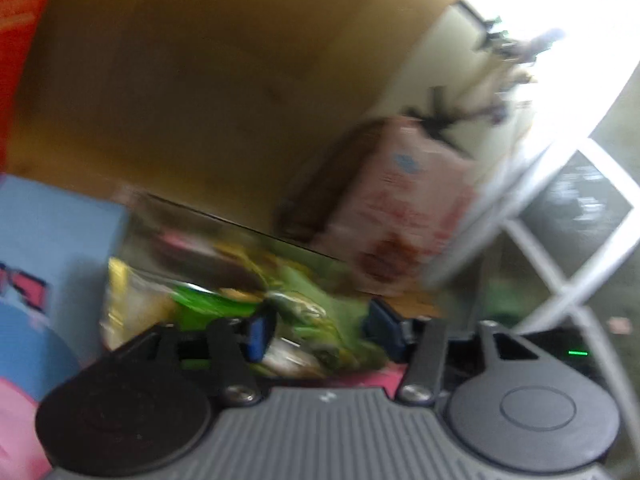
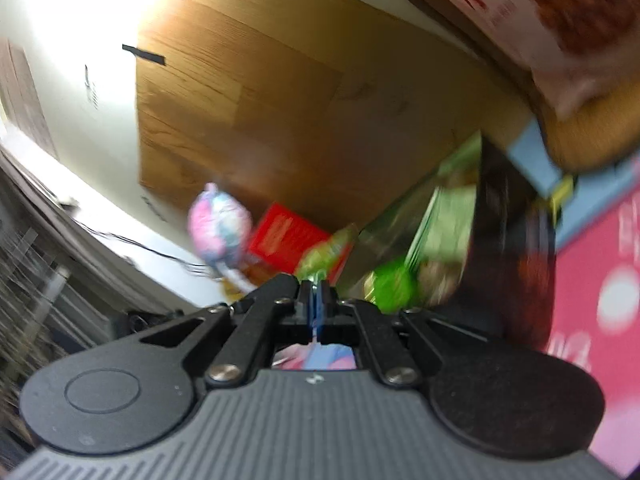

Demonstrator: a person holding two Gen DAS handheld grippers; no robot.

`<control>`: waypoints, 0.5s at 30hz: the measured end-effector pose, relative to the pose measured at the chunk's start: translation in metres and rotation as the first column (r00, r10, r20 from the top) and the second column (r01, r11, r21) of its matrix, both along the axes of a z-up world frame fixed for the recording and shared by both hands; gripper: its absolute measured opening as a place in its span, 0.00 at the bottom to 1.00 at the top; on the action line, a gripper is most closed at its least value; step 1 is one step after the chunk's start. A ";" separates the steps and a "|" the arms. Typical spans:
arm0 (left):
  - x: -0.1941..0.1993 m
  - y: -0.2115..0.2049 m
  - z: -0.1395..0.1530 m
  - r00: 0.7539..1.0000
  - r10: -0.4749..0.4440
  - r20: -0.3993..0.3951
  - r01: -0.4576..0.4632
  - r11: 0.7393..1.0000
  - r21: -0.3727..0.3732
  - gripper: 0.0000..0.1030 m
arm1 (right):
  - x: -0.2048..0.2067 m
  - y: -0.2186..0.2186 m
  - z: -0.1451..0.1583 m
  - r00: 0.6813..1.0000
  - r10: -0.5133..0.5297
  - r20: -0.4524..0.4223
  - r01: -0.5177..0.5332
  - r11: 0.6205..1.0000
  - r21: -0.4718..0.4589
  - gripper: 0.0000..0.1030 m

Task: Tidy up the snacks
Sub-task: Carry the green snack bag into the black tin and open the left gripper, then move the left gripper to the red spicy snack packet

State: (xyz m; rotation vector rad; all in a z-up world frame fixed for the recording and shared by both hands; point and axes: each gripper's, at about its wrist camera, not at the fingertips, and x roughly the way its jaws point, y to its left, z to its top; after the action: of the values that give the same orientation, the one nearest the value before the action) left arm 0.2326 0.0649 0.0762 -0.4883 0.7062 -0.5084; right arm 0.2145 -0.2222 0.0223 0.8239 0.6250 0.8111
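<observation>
Both views are motion-blurred. My left gripper [image 1: 320, 328] is open over a clear bin [image 1: 224, 256] of mixed snack packets, mostly green ones [image 1: 304, 304]. A pink snack bag [image 1: 404, 208] with brown cookie print lies on the wooden table [image 1: 200, 80] behind it. My right gripper [image 2: 319, 292] is shut, its blue pads pressed together with nothing visible between them. Ahead of it lie a green packet [image 2: 324, 256], a red box [image 2: 288, 232] and a pink-and-blue wrapped packet [image 2: 220, 228]. The bin [image 2: 448, 216] with green packets stands to its right.
A blue box [image 1: 52, 240] stands left of the bin, and a red box [image 1: 20, 24] at the far left. A large pink box [image 2: 600, 280] fills the right wrist view's right side. A white chair frame [image 1: 560, 264] stands past the table edge. Cables [image 2: 152, 248] run on the white floor.
</observation>
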 end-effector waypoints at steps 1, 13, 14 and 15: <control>0.003 -0.001 -0.001 0.999 0.044 0.006 -0.044 0.997 0.057 0.61 | 0.003 0.002 0.001 0.999 -0.031 0.027 0.032 0.998 -0.048 0.09; -0.068 0.007 0.003 0.977 0.170 0.129 -0.183 0.978 0.101 0.67 | -0.051 -0.021 -0.011 0.992 -0.078 0.101 0.086 0.993 -0.077 0.24; -0.079 0.010 0.004 0.977 0.169 0.131 -0.183 0.979 0.095 0.67 | -0.060 -0.022 -0.013 0.993 -0.068 0.096 0.076 0.994 -0.078 0.27; -0.088 0.009 0.002 0.977 0.166 0.130 -0.179 0.979 0.094 0.67 | -0.067 -0.020 -0.014 0.995 -0.057 0.086 0.064 0.994 -0.085 0.30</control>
State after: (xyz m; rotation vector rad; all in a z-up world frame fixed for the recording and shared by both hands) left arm 0.1444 0.0742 0.0778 -0.4120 0.5640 -0.3326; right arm 0.1470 -0.2417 0.0082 0.7224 0.5550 0.7540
